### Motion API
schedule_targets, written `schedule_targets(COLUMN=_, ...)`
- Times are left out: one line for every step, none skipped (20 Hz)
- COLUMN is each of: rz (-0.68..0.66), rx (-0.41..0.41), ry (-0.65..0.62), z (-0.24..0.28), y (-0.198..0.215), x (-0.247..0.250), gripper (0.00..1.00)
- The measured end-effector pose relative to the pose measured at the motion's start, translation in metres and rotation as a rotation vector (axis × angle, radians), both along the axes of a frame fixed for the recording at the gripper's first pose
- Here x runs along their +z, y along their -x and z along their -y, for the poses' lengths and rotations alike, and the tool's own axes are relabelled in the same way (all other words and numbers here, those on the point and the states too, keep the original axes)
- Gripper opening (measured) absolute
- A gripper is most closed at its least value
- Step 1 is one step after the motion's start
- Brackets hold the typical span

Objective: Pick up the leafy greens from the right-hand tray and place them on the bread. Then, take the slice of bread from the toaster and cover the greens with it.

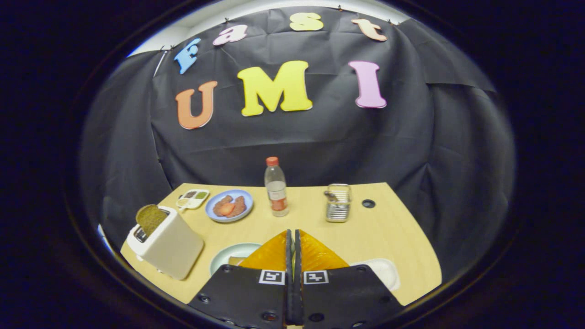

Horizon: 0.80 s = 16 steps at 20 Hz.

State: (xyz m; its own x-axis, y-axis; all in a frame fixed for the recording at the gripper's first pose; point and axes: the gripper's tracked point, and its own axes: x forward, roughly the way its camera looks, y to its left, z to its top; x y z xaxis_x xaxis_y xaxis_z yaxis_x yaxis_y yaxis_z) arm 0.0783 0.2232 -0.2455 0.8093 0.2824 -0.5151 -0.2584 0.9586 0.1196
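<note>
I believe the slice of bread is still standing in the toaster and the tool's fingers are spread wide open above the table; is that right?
Not quite. The gripper view shows the slice of bread standing in the toaster, as you say, but the tool is not spread open: its two fingers are pressed together with nothing between them, above the table.

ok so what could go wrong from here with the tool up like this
1. The tool is closed with nothing between its fingers; it must open before it can grasp the greens.
2. The white tray lies partly behind the tool's body, so aiming at it is harder.
3. The bread slice stands tall in the toaster near the table edge; a sideways pull might shift the toaster.
</note>
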Motion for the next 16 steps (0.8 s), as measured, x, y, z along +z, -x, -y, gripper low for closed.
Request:
schedule_targets(rz=-0.012, rx=0.019, ry=-0.017, z=-0.022, y=0.005, x=-0.004, gripper=0.0)
schedule_targets(rz=-0.02, rx=0.044, ry=-0.029, z=-0.046, y=0.01, x=-0.008, gripper=0.0)
schedule_targets(rz=-0.026, rx=0.064, ry=-0.037, z=-0.067, y=0.014, x=-0.012, gripper=0.0)
schedule_targets(rz=-0.035, rx=0.081, ry=-0.05, z=-0.087, y=0.017, x=-0.017, gripper=0.0)
schedule_targets(rz=-0.048, rx=0.095, ry=-0.074, z=-0.107, y=0.022, x=-0.023, gripper=0.0)
schedule_targets(rz=-0.061, rx=0.103, ry=-0.09, z=-0.121, y=0.025, x=-0.027, gripper=0.0)
schedule_targets(rz=-0.076, rx=0.109, ry=-0.111, z=-0.135, y=0.027, x=-0.032, gripper=0.0)
schedule_targets(rz=-0.089, rx=0.11, ry=-0.132, z=-0.146, y=0.028, x=-0.035, gripper=0.0)
schedule_targets(rz=-0.105, rx=0.109, ry=-0.163, z=-0.155, y=0.029, x=-0.039, gripper=0.0)
schedule_targets(rz=-0.119, rx=0.098, ry=-0.184, z=-0.16, y=0.028, x=-0.042, gripper=0.0)
schedule_targets(rz=-0.127, rx=0.081, ry=-0.199, z=-0.159, y=0.025, x=-0.047, gripper=0.0)
schedule_targets(rz=-0.141, rx=0.06, ry=-0.215, z=-0.155, y=0.021, x=-0.052, gripper=0.0)
schedule_targets(rz=-0.158, rx=0.035, ry=-0.233, z=-0.151, y=0.018, x=-0.06, gripper=0.0)
schedule_targets(rz=-0.171, rx=0.01, ry=-0.238, z=-0.144, y=0.013, x=-0.068, gripper=0.0)
schedule_targets(rz=-0.189, rx=-0.011, ry=-0.222, z=-0.135, y=0.009, x=-0.08, gripper=0.0)
schedule_targets(rz=-0.192, rx=-0.022, ry=-0.21, z=-0.126, y=0.006, x=-0.086, gripper=0.0)
